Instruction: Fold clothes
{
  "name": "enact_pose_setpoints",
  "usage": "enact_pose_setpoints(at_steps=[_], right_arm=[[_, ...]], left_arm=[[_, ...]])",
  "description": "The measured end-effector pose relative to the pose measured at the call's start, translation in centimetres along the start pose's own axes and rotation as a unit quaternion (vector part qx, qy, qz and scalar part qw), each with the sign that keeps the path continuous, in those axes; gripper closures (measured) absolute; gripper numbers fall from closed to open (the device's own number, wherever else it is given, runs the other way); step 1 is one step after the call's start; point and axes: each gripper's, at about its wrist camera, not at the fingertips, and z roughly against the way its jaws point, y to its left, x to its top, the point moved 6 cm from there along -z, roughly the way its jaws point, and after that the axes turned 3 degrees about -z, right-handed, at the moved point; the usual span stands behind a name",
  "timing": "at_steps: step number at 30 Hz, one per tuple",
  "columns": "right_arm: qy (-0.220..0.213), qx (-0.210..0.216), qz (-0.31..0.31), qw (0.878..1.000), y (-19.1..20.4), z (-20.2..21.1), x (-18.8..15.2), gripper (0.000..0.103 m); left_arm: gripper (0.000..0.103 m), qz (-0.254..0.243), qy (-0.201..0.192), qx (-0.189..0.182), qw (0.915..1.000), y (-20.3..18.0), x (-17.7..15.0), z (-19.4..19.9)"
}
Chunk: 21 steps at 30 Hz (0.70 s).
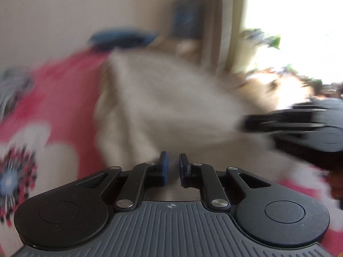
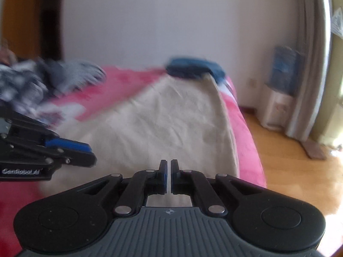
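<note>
On the bed (image 2: 246, 132), under a pink cover with white flower prints, a heap of grey and black clothes (image 2: 53, 79) lies at the far left edge. A cream cloth (image 2: 167, 120) is spread over the middle of the bed, reaching to its right edge, where one side runs straight back toward the far end. A dark blue bundle (image 2: 193, 67) sits at the far edge, touching the cloth's far corner.

The left gripper (image 1: 172, 160) is over the near part of the cloth, its blue-padded jaws a narrow gap apart; whether any fabric is caught between them cannot be told, as that view is blurred. To its right, the right gripper (image 2: 168, 167) is over the cloth near the bed's near right corner, jaws drawn almost together with only a slit left; no fabric can be made out in it.

Right of the bed is wooden floor (image 2: 289, 171), with a water dispenser (image 2: 280, 90) against the wall beside a curtain (image 2: 308, 75).
</note>
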Motion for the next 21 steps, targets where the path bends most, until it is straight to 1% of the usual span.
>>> enact_pose_setpoints(at_steps=[1, 2, 3, 4, 6, 7, 8, 9, 10, 11, 12, 13, 14, 15, 16, 17, 18, 19, 20, 21], right_arm=[[0.011, -0.015, -0.013, 1.000, -0.8, -1.0, -0.4, 0.103], [0.019, -0.017, -0.041, 0.999, -1.9, -1.6, -0.6, 0.103], [0.021, 0.006, -0.094, 0.995, -3.3, -1.6, -0.6, 0.103], [0.023, 0.020, -0.129, 0.991, -4.4, -1.3, -0.4, 0.103], [0.025, 0.022, -0.139, 0.990, -4.7, 0.2, 0.5, 0.100], [0.017, 0.028, -0.140, 0.990, -4.5, 1.3, 0.9, 0.100], [0.009, 0.043, -0.135, 0.990, -3.9, 2.3, 1.1, 0.100], [-0.001, 0.055, -0.123, 0.991, -3.3, 3.5, 1.1, 0.099], [-0.006, 0.060, -0.106, 0.992, -2.6, 4.4, 1.0, 0.099], [-0.001, 0.050, -0.082, 0.995, -2.2, 4.6, 0.5, 0.099], [0.015, 0.029, -0.059, 0.998, -2.0, 4.1, -0.3, 0.099], [0.038, 0.019, -0.059, 0.997, -2.5, 3.1, -1.2, 0.099], [0.057, 0.028, -0.084, 0.994, -3.5, 1.9, -2.3, 0.101], [0.068, 0.037, -0.113, 0.991, -4.3, 1.4, -2.7, 0.102], [0.064, 0.046, -0.148, 0.986, -5.0, 2.0, -2.2, 0.101], [0.059, 0.055, -0.183, 0.980, -5.8, 2.5, -1.7, 0.098], [0.050, 0.061, -0.201, 0.976, -6.1, 3.3, -1.2, 0.097], [0.033, 0.065, -0.188, 0.980, -5.7, 4.5, -0.7, 0.097], [0.024, 0.077, -0.173, 0.982, -5.0, 5.5, -0.5, 0.097], [0.026, 0.085, -0.159, 0.983, -4.4, 6.0, -0.7, 0.097]], left_arm=[[0.092, 0.025, -0.005, -0.017, 0.9995, 0.7, -0.1, 0.1], [0.093, 0.036, -0.009, -0.026, 0.9990, 1.2, -0.1, 0.4], [0.093, 0.039, -0.014, -0.030, 0.9987, 1.3, 0.0, 1.0], [0.093, 0.032, -0.022, -0.027, 0.9989, 1.2, 0.0, 1.7], [0.092, 0.020, -0.038, -0.020, 0.9989, 1.0, 0.1, 3.1], [0.091, 0.009, -0.048, -0.020, 0.9986, 0.7, 0.0, 4.0], [0.091, -0.007, -0.060, -0.024, 0.9979, 0.3, -0.2, 4.9], [0.089, -0.024, -0.062, -0.026, 0.9975, -0.1, -0.6, 5.4], [0.088, -0.043, -0.053, -0.025, 0.9974, -0.4, -1.3, 5.3], [0.088, -0.062, -0.044, -0.024, 0.9968, -0.8, -1.9, 5.3], [0.088, -0.069, -0.033, -0.021, 0.9968, -0.7, -2.5, 4.9], [0.088, -0.064, -0.020, -0.015, 0.9976, -0.3, -3.1, 4.2], [0.089, -0.052, -0.015, -0.015, 0.9984, 0.1, -3.2, 3.9], [0.089, -0.035, -0.016, -0.017, 0.9991, 0.5, -2.8, 4.3], [0.090, -0.027, -0.026, -0.018, 0.9991, 0.6, -2.3, 5.2], [0.090, -0.029, -0.044, -0.020, 0.9984, 0.6, -2.0, 6.3], [0.090, -0.031, -0.061, -0.022, 0.9974, 0.5, -1.7, 7.5], [0.089, -0.039, -0.071, -0.028, 0.9963, 0.2, -1.6, 8.3], [0.089, -0.050, -0.066, -0.037, 0.9959, -0.4, -1.9, 8.5], [0.088, -0.052, -0.041, -0.041, 0.9969, -0.7, -2.5, 7.8]])
